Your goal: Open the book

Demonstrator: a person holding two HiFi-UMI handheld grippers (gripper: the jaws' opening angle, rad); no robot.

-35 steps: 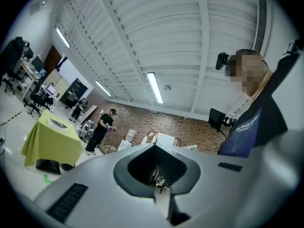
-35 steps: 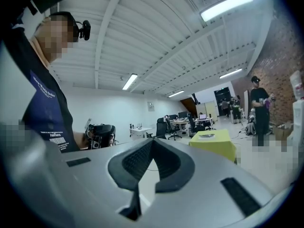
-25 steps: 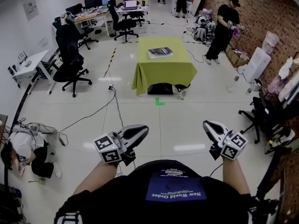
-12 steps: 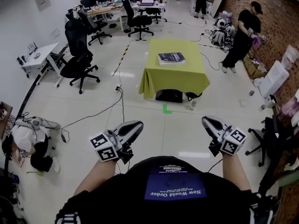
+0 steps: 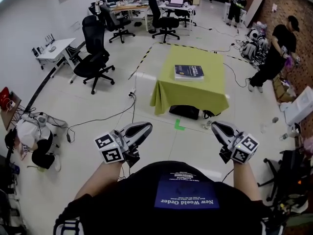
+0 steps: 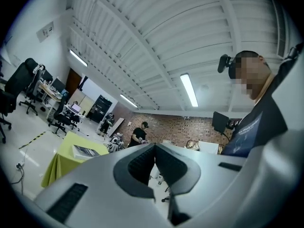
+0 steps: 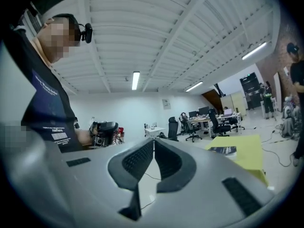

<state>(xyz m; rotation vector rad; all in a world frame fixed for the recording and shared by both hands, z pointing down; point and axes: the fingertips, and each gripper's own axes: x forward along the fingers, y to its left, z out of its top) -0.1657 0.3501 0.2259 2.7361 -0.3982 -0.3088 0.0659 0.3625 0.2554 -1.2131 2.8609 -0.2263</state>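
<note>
A dark blue closed book [image 5: 189, 72] lies flat on a table with a yellow-green cloth [image 5: 205, 94], a few steps ahead of me. It also shows small in the left gripper view as the book [image 6: 86, 151] and in the right gripper view as the book [image 7: 223, 150]. My left gripper [image 5: 146, 128] is held low at my front left, jaws shut and empty. My right gripper [image 5: 215, 127] hangs at my front right, jaws shut and empty. Both are far short of the table.
Black office chairs [image 5: 95, 58] and desks [image 5: 54, 48] stand at the left and back. Cables [image 5: 102, 119] run over the floor. A black bag [image 5: 183, 111] lies under the table. A person [image 5: 274, 53] stands by the brick wall at right; another crouches at the left edge [image 5: 29, 141].
I have walked toward the table: it and the book sit larger and lower in the head view. Both grippers stayed shut in front of me.
</note>
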